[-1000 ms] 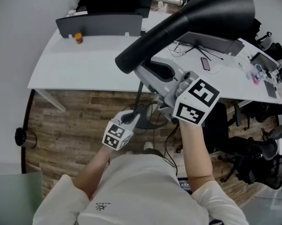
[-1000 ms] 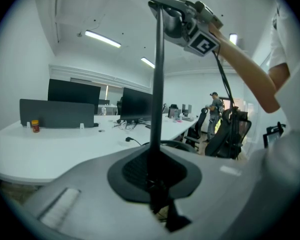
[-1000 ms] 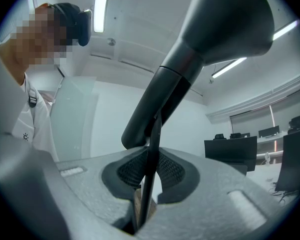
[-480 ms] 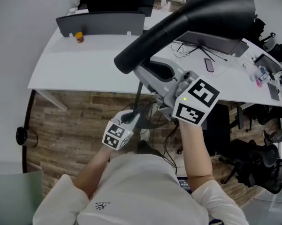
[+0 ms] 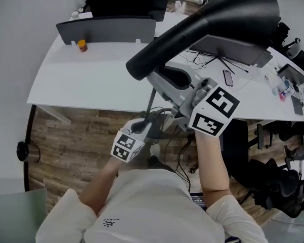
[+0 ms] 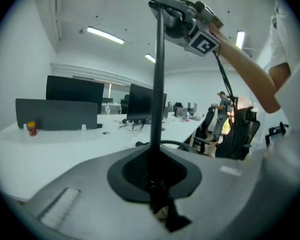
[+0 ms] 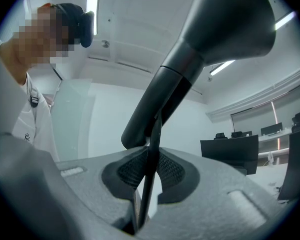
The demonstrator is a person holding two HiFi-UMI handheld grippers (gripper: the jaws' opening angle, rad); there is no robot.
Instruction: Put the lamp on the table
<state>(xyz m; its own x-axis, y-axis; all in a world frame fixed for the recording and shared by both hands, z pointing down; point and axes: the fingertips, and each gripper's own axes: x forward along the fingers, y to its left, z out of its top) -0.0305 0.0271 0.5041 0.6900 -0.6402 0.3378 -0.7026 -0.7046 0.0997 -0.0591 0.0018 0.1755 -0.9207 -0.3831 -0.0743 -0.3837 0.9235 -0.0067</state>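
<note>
Lamp (image 5: 217, 19) nearer table (image 5: 91, 80), jar (image 5: 82, 45) label seemingly unreadable

White short-sleeved shirt (image 5: 141, 201), small dark printed logo (image 5: 110, 221) on chest. Left gripper (image 5: 144, 125): pale grey moulded shell, white cube (image 5: 126, 146) bearing black square markers. Right gripper (image 5: 159, 80): same grey shell, matching marker cube (image 5: 214, 110), dark ribbed pads (image 7: 172, 171) set into jaws. Thin black cable (image 6: 222, 76) running from right gripper.
</note>
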